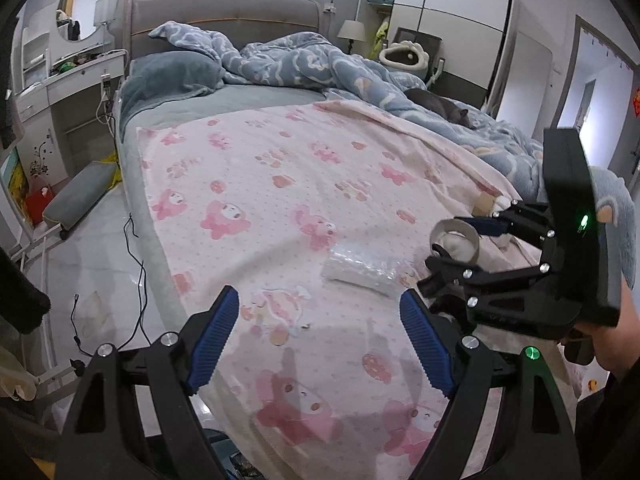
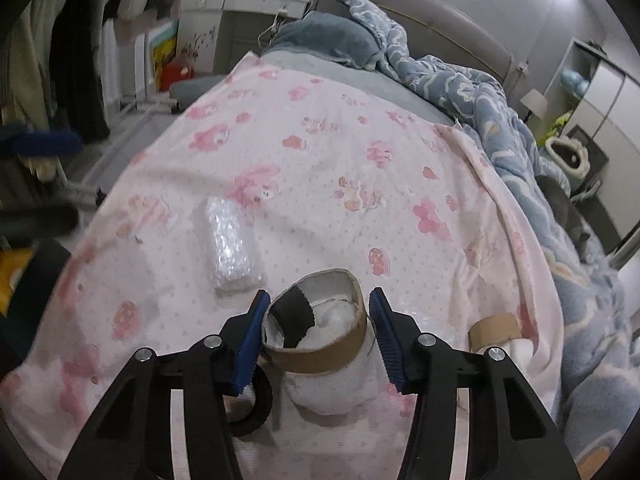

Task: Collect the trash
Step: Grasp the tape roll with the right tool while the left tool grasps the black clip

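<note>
A brown cardboard tape ring [image 2: 320, 354] stuffed with white tissue lies on the pink blanket [image 2: 320, 160], between the open blue fingers of my right gripper [image 2: 316, 338]; the fingers flank it without closing. It also shows in the left wrist view [image 1: 456, 240] at my right gripper [image 1: 460, 252]. A clear bubble-wrap packet [image 2: 230, 246] lies to its left, also seen in the left wrist view [image 1: 360, 270]. A black ring [image 2: 250, 408] lies under the right gripper's left finger. A second cardboard roll [image 2: 496, 326] lies to the right. My left gripper [image 1: 320, 340] is open and empty above the blanket.
The bed carries a rumpled blue duvet [image 1: 304, 64] and a dark cat [image 1: 440, 104] at the far right. A dressing table [image 1: 60, 80] and a grey stool [image 1: 80, 196] stand left of the bed. Black cables [image 1: 136, 280] trail on the floor.
</note>
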Available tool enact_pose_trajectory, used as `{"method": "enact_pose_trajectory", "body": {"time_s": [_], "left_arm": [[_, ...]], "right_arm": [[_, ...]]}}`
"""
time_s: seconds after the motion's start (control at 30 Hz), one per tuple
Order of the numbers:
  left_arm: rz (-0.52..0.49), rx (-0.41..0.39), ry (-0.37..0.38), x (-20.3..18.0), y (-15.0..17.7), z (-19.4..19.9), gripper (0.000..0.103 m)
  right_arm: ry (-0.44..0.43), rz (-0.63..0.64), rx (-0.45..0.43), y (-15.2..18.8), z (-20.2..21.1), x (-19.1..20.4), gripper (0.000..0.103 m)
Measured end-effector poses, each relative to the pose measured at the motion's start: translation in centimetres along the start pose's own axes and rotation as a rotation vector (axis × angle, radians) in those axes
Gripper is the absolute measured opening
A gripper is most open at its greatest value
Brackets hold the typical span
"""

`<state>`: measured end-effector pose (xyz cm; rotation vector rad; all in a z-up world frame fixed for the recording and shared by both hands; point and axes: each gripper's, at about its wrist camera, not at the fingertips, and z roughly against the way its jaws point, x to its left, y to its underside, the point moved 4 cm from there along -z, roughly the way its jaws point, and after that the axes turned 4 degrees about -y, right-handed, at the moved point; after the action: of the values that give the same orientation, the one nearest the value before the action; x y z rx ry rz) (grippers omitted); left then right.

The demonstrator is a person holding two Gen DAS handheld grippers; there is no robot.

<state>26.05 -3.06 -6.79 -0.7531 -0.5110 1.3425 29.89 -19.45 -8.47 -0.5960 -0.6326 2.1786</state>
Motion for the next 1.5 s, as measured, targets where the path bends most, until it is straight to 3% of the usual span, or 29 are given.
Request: {"method": "enact_pose_trajectory", "body": {"time_s": [0.47, 0.67, 0.77, 0.83, 0.97, 1.17, 1.33, 1.5], "left_arm": [[-0.065, 0.030, 0.092, -4.8, 0.6, -2.1, 0.088], [-0.093, 0.058, 0.144, -7.1, 1.3, -3.7, 0.090], [-0.115, 0.071, 0.151, -7.9, 1.7, -4.2, 0.090], [-0.133, 0.092, 0.163, -8.4, 2.2, -4.6, 0.090], [-0.165, 0.146, 0.190, -8.8, 3.5, -5.3, 0.090], [-0.104, 0.173, 0.210, -7.4, 3.5, -5.7, 0.089], [-0.120, 0.177, 0.207, -7.7, 3.5, -5.6, 0.090], [-0.144, 0.167, 0.198, -8.5, 3.4, -6.0, 0.086]], "right_arm": [[-0.189, -0.281, -0.122, 1.0, 3.0, -4.4, 0.048], [-0.192, -0.316, -0.114, 2.1, 3.3, -5.3, 0.047], [-0.211, -0.297, -0.133, 1.9, 3.8, -5.1, 0.047], [-0.189, -0.250, -0.149, 1.7, 4.3, -4.6, 0.065], [-0.154, -0.130, -0.156, 0.7, 4.4, -2.4, 0.070], [-0.080, -0.016, -0.082, 0.8, 2.7, -0.4, 0.070], [-0.024, 0.012, -0.040, 1.3, 1.4, -0.4, 0.052], [-0.042, -0.006, -0.046, 1.6, 1.3, -0.5, 0.047]]}}
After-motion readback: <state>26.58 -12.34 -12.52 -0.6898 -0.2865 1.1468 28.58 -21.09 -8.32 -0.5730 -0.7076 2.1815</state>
